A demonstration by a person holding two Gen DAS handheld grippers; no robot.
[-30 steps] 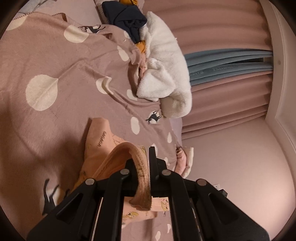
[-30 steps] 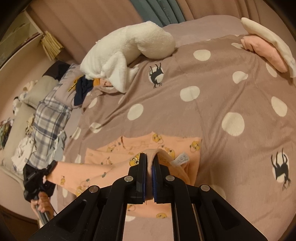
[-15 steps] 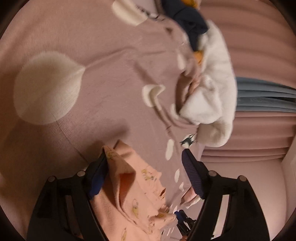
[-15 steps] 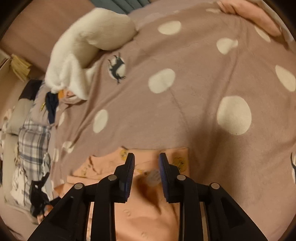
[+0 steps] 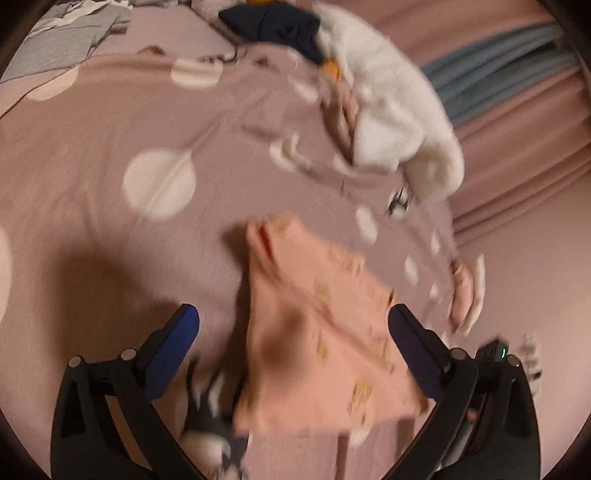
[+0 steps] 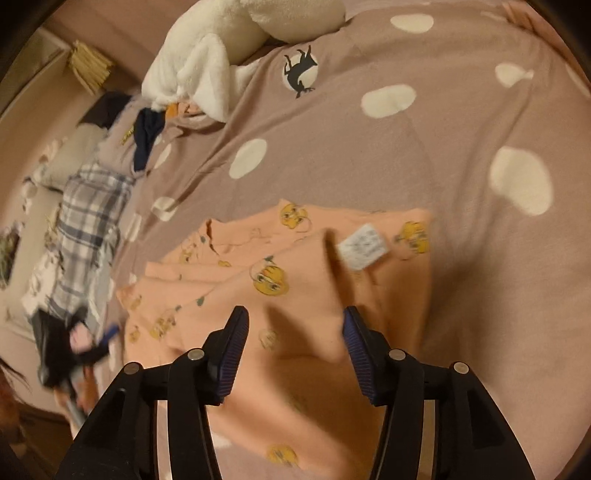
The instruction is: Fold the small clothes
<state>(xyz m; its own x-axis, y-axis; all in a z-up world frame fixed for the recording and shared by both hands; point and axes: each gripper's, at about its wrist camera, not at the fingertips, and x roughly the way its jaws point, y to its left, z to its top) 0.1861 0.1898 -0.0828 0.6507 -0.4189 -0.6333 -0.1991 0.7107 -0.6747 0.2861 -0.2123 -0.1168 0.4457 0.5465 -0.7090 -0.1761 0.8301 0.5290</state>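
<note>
A small peach garment (image 6: pixel 295 291) with yellow cartoon prints lies folded on the polka-dot blanket (image 6: pixel 369 155), with a white care label (image 6: pixel 364 245) showing on top. It also shows, blurred, in the left wrist view (image 5: pixel 314 332). My right gripper (image 6: pixel 293 328) is open just above the garment, jaws wide apart and empty. My left gripper (image 5: pixel 291 325) is open, jaws wide apart on either side of the garment's end, holding nothing.
A white fluffy garment (image 5: pixel 391 110) and a dark navy one (image 5: pixel 273 22) lie at the blanket's far side. A plaid cloth (image 6: pixel 88 218) lies at the left. A folded pink item (image 5: pixel 465 288) sits near the bed edge. Pink and blue curtains (image 5: pixel 517 92) hang behind.
Both grippers were shut on the peach garment one second ago. They have opened and let it go, and it now lies folded on the blanket. Both grippers have drawn back a little.
</note>
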